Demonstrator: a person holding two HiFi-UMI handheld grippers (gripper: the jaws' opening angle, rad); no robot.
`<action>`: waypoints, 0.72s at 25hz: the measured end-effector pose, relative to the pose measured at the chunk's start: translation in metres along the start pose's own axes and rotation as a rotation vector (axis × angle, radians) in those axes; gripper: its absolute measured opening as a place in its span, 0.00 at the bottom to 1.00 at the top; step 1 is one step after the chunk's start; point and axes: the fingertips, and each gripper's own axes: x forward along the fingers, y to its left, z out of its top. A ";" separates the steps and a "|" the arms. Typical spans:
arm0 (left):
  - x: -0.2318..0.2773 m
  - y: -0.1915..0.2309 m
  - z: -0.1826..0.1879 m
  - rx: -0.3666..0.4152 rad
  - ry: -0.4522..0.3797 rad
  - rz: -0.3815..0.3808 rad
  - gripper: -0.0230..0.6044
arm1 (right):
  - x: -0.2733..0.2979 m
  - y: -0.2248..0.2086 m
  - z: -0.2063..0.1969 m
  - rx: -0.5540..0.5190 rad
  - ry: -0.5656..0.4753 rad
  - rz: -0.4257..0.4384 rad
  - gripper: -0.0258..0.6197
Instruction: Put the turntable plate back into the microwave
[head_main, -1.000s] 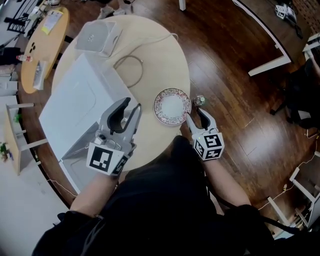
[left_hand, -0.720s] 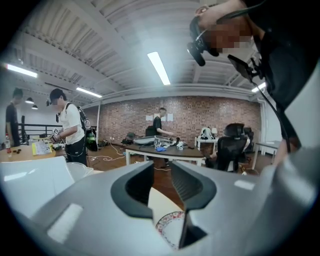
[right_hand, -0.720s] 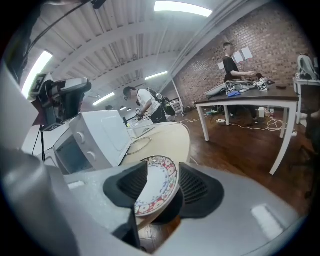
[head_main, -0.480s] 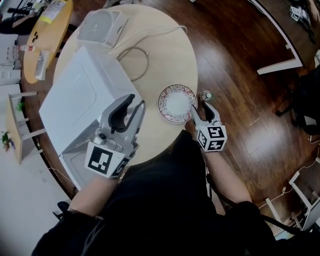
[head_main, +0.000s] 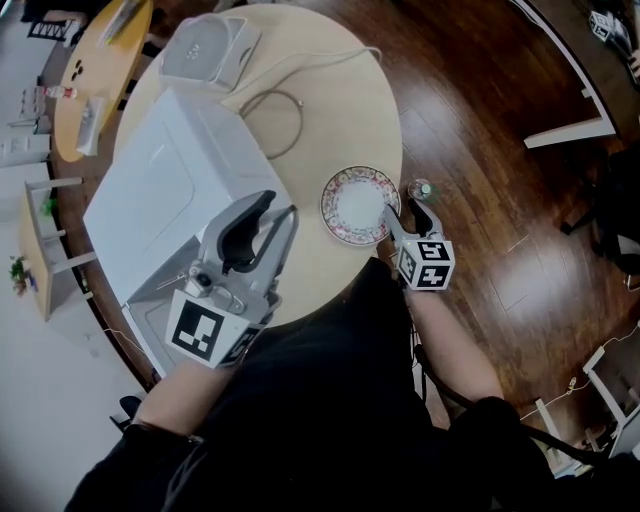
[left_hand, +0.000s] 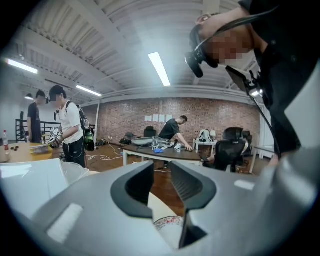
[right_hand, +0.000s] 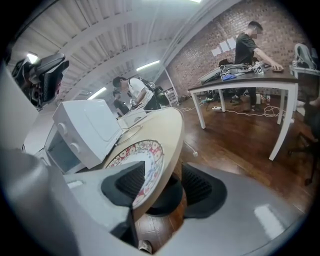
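Head view: white-centred round plate with red floral rim (head_main: 358, 205) lies flat near the right edge of the round pale wooden worktop (head_main: 330, 110), just beside the white microwave (head_main: 175, 215). Left gripper (head_main: 272, 208) hangs over the microwave's front corner.

Left gripper view: fingers (left_hand: 137, 185) apart, nothing between them.

Right gripper view: right gripper (right_hand: 165, 172) fingers spread, straddling plate rim and worktop edge, not clamped.
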 end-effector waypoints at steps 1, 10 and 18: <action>-0.002 -0.001 0.002 0.011 -0.009 -0.007 0.22 | 0.002 0.000 -0.001 0.001 0.002 0.000 0.39; -0.013 -0.002 0.006 0.021 -0.020 0.004 0.22 | 0.014 0.005 -0.010 0.023 0.012 0.024 0.39; -0.030 0.002 0.009 0.046 -0.028 0.044 0.22 | 0.016 -0.001 -0.014 0.076 0.004 0.024 0.40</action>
